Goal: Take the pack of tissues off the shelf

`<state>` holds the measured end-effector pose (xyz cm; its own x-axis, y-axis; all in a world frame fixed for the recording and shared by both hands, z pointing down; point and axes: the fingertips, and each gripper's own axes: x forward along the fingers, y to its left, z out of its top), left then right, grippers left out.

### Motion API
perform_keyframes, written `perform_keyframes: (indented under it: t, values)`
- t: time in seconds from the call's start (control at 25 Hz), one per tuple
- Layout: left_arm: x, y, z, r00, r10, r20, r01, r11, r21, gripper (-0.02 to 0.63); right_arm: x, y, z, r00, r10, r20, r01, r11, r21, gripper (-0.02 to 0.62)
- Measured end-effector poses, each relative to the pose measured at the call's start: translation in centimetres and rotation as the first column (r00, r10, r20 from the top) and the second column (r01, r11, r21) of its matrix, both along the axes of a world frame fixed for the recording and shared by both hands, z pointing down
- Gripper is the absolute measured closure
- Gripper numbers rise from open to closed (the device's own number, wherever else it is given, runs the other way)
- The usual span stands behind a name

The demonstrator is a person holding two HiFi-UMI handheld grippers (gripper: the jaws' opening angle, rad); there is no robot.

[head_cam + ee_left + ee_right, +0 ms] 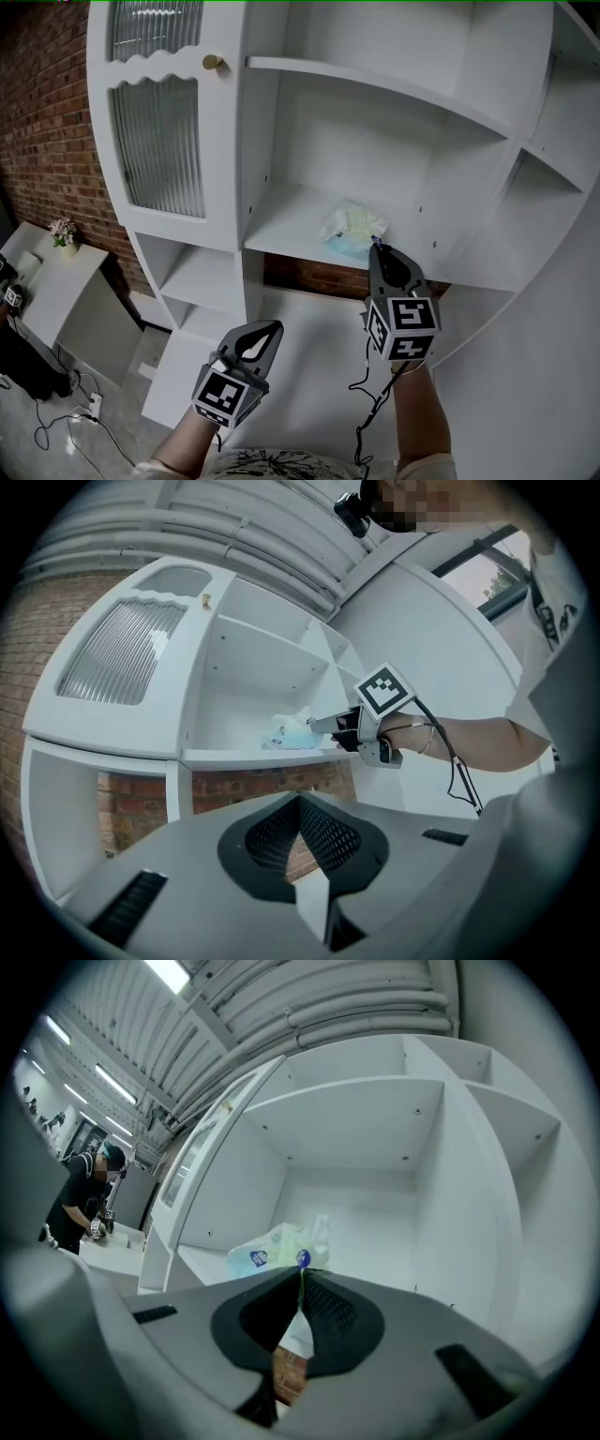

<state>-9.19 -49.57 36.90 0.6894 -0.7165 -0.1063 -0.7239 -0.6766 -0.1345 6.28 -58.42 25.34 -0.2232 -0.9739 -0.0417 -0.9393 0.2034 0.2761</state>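
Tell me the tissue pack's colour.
Pale green and light blue, with a small round blue mark. The tissue pack shows best in the right gripper view.

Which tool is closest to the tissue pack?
The right tool, its tip right at the edge of the tissue pack on the shelf; the left tool sits lower, well short of it.

In the head view the right gripper (377, 246) covers the near edge of the pack of tissues (352, 228) — whether its tip touches the wrapper cannot be told. In the right gripper view the jaws hide the pack's underside, and its blue print (258, 1258) is too small to read.
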Motion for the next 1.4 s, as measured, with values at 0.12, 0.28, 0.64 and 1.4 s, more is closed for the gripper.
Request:
perform_keyframes:
  t: [0.12, 0.28, 0.64, 1.4]
  values:
    - [-0.1, 0.3, 0.2, 1.000, -0.003, 0.002, 0.003, 1.000, -0.023, 0.592, 0.1, 1.4, -0.1, 1.000, -0.009, 0.004, 0.009, 1.000, 0.028, 0.583]
    - [0.0, 0.8, 0.7, 1.000, 0.003, -0.012, -0.004, 0.999, -0.034, 0.592, -0.5, 3.9, 0.2, 0.998, -0.050, 0.030, 0.048, 0.997, 0.063, 0.583]
    - [-1.3, 2.1, 1.5, 1.000, -0.013, -0.017, 0.012, 0.998, -0.055, 0.592, -2.0, 8.5, 6.1, 0.992, -0.098, 0.083, 0.097, 0.995, 0.013, 0.583]
    - [-2.2, 3.9, 4.2, 0.999, -0.026, -0.035, 0.021, 0.991, -0.134, 0.592, -2.3, 14.1, 18.7, 0.976, -0.085, 0.201, 0.113, 0.985, -0.132, 0.584]
